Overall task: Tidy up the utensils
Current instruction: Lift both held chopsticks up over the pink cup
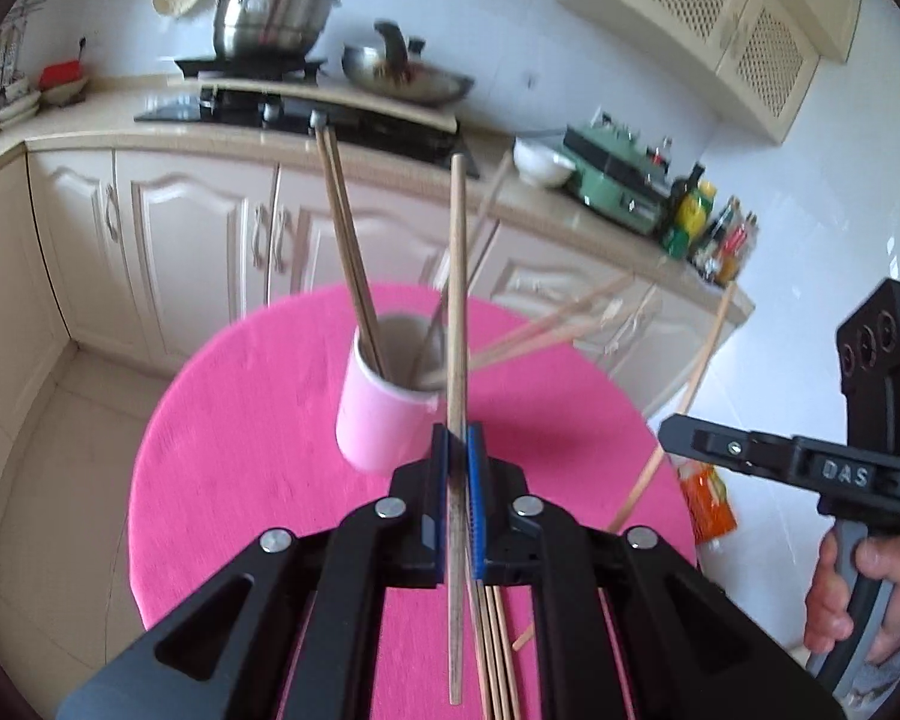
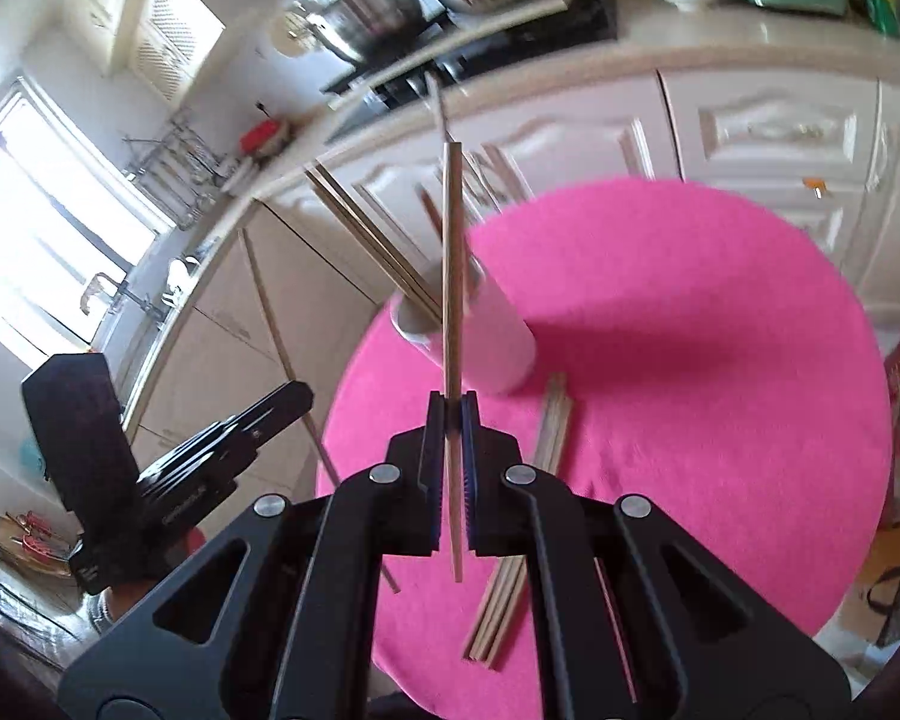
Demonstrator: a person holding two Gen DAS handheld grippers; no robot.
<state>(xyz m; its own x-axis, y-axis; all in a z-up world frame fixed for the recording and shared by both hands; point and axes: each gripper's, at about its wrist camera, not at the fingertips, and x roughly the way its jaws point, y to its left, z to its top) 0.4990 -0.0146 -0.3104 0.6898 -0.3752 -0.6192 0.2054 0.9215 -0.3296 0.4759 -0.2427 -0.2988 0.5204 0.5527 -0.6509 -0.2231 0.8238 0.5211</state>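
The left tool (image 1: 457, 450) is clamping one chopstick (image 1: 457, 312) upright, and the right tool (image 2: 452, 414) is pinching a second chopstick (image 2: 452, 276) the same way, each aimed toward the pink cup (image 1: 384, 414), probably for dropping in. On the pink worktop (image 1: 240, 480), several chopsticks are already leaning inside the cup, while about four loose chopsticks (image 2: 510, 570) are lying just beside the cup, awaiting collection.

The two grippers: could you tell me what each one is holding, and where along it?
The left gripper clamps one chopstick at about mid-length; the right gripper clamps another chopstick likewise.
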